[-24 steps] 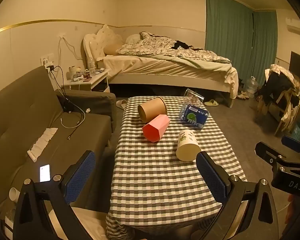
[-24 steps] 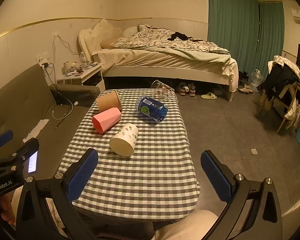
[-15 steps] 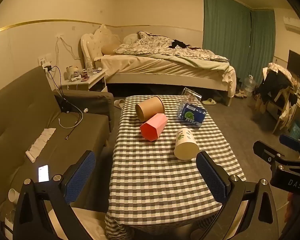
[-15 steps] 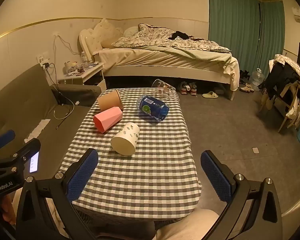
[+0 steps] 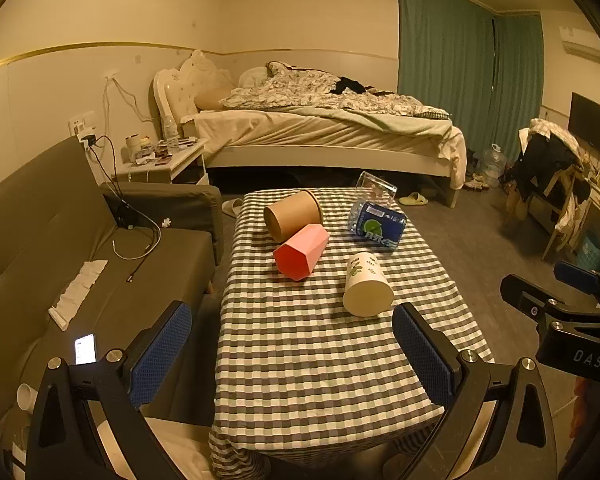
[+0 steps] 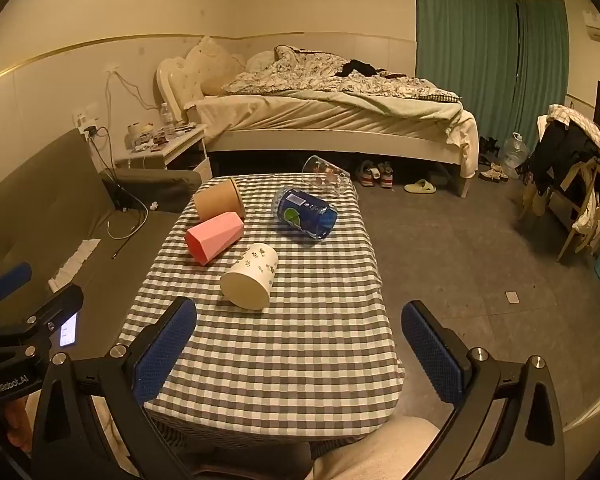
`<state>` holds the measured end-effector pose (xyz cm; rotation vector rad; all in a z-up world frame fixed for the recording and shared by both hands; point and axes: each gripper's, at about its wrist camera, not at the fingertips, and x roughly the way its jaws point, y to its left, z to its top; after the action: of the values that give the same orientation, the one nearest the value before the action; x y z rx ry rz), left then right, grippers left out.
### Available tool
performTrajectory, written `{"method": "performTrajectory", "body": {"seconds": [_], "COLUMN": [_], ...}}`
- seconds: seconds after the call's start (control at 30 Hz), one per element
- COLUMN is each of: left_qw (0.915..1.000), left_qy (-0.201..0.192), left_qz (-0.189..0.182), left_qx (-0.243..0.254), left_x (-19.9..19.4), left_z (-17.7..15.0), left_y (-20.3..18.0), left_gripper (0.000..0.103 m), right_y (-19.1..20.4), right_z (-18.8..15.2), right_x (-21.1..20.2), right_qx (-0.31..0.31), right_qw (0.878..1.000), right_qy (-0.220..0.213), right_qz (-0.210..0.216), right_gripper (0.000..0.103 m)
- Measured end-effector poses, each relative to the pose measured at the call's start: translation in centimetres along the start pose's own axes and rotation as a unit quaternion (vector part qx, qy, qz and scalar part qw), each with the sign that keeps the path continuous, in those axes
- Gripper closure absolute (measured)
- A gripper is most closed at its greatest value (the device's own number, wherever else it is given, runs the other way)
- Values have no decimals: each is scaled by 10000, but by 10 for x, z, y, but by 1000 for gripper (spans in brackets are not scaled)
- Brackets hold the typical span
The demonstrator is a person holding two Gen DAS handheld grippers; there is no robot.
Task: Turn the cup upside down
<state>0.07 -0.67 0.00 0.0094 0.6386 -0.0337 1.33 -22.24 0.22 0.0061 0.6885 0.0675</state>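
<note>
drift only: compared with a moment ago, both views slid slightly, cups unmoved on checked table (image 5: 328,364). no contact yet, so task judged barely begun. left gripper (image 5: 292,350) and right gripper (image 6: 298,346) spread wide, empty, hovering over near edge. white cup (image 6: 250,276) lying on side mid-table, closed base toward cameras, small green prints on wall; pink cup (image 6: 214,237), brown cup (image 6: 219,200), blue cup (image 6: 306,216) also tipped, farther back.

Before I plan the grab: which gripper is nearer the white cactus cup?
Left, slightly. The white cactus cup lies just beyond the left gripper, by its right finger. The right gripper sits a bit farther back, cup near its left finger.
</note>
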Motion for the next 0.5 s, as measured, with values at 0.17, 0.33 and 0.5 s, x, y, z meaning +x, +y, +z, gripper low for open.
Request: {"method": "performTrajectory", "body": {"seconds": [0.17, 0.33, 0.5], "left_qw": [10000, 10000, 10000], "left_qy": [-5, -13, -17], "left_qz": [-29, -43, -37], "left_qx": [22, 54, 56], "left_x": [0, 1, 1], "left_z": [0, 0, -1], "left_y": [-1, -2, -2], "left_gripper": [0, 0, 0], "right_y": [-1, -1, -1], "right_z": [0, 0, 1], "right_x": [3, 3, 3], "right_qx": [3, 4, 3], "right_qw": [10000, 10000, 10000], "right_qy": [7, 14, 18], "right_qz": [12, 6, 6], "right_gripper": [0, 0, 0]}}
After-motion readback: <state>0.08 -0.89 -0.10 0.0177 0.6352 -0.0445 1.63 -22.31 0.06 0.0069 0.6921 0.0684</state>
